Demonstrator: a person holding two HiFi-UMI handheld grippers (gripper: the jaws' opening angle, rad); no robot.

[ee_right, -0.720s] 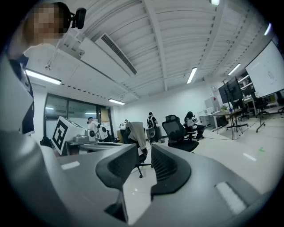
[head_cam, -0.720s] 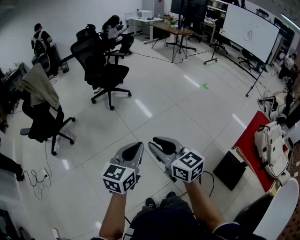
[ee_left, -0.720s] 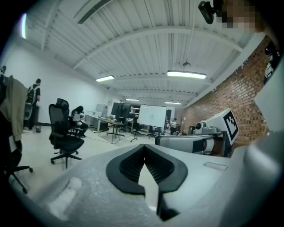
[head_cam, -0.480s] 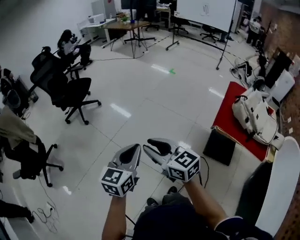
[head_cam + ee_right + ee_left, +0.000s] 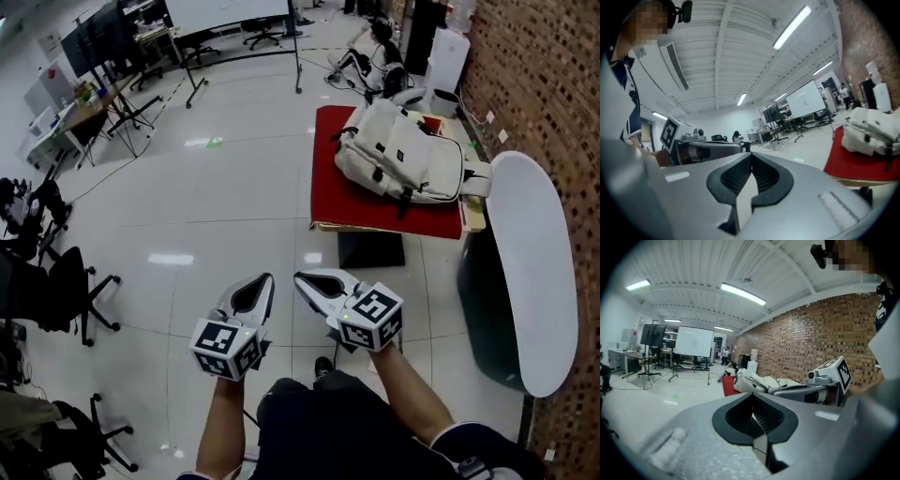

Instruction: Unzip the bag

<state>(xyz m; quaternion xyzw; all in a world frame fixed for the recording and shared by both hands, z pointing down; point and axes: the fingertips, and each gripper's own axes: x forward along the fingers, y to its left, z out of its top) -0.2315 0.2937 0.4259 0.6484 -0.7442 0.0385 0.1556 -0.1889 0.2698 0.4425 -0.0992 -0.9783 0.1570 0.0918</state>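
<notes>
A cream-white backpack (image 5: 398,154) with dark straps lies on a red-topped table (image 5: 337,202) ahead and to the right. It shows again as the backpack (image 5: 872,131) at the right of the right gripper view and, small, as the backpack (image 5: 750,381) in the left gripper view. My left gripper (image 5: 265,278) and right gripper (image 5: 300,277) hang side by side over the floor, well short of the table. Both are shut with nothing between the jaws.
A white oval tabletop (image 5: 532,267) stands right of the red table, before a brick wall (image 5: 534,84). A dark box (image 5: 371,249) sits under the red table. Office chairs (image 5: 56,291) stand at the left, a whiteboard (image 5: 220,11) and desks at the back.
The head view has swung right: the chairs slid off to the left and the red table with the backpack came round to the front. Both grippers stay shut, held together.
</notes>
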